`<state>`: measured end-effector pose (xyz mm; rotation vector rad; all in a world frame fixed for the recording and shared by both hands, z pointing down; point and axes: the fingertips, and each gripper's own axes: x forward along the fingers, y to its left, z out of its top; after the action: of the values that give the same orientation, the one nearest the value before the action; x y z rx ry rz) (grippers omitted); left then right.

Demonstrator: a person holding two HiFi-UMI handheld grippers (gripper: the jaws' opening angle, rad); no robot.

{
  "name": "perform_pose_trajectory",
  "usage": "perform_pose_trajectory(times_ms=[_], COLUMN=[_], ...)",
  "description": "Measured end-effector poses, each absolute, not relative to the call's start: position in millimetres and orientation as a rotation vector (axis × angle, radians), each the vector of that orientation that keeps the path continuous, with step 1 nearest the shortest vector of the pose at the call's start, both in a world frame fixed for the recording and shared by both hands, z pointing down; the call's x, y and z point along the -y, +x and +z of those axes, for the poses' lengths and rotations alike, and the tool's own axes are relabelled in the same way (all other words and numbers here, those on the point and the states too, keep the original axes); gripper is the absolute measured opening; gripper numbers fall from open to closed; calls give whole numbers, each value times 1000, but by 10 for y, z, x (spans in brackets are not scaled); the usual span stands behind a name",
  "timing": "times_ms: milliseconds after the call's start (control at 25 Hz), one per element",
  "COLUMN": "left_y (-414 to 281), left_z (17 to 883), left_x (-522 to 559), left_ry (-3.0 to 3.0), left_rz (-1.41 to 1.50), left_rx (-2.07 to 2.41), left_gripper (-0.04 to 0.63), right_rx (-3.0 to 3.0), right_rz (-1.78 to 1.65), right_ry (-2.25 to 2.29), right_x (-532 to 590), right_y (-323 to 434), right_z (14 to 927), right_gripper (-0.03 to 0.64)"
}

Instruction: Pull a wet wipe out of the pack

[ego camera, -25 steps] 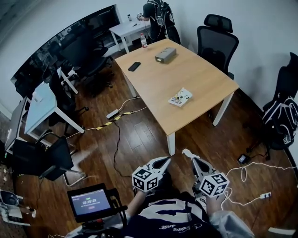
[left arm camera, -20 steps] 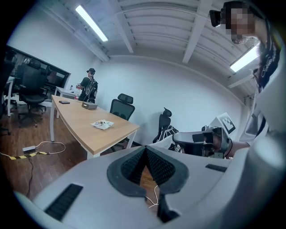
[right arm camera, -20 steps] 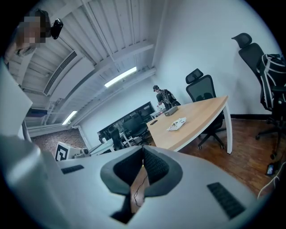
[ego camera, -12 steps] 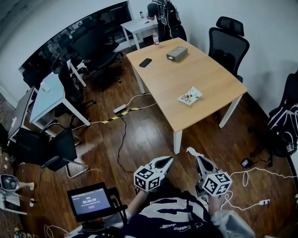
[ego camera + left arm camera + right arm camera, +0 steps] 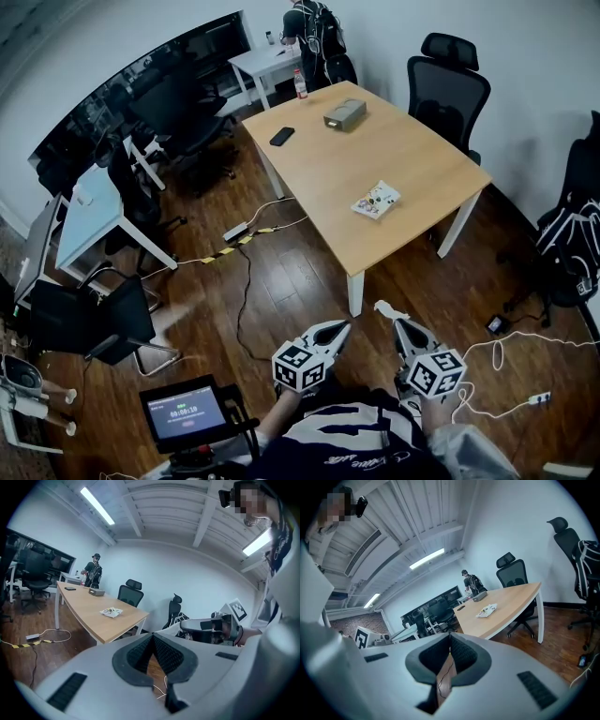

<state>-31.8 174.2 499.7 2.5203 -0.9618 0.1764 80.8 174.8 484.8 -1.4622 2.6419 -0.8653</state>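
The wet wipe pack is a flat white pack with colourful print. It lies near the front right of the wooden table, far ahead of both grippers. It also shows as a small pack in the left gripper view and as the pack in the right gripper view. My left gripper and right gripper hang side by side over the floor, short of the table's near corner. Both are shut with nothing between the jaws, as the left gripper and right gripper close-ups show.
On the table's far end are a grey box, a black phone and a bottle. Black office chairs stand behind the table and at the right. Cables cross the wooden floor. A person stands at the back. A small screen sits at lower left.
The head view has swung slightly, so the table sits a little differently in the picture. Both grippers stay shut and in about the same place.
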Motion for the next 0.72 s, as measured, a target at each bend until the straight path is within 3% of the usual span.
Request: perform_pose_trajectory(times_ms=[720], left_y=[-355], left_z=[5114], left_x=[-1868], left_ry=[2483], left_rz=[184], left_rx=[966], left_gripper=[3], right_rx=[-2650], right_rz=[-890], right_ry=[-1493], right_x=[-1857], right_y=[821], right_z=[4950], right_gripper=[0])
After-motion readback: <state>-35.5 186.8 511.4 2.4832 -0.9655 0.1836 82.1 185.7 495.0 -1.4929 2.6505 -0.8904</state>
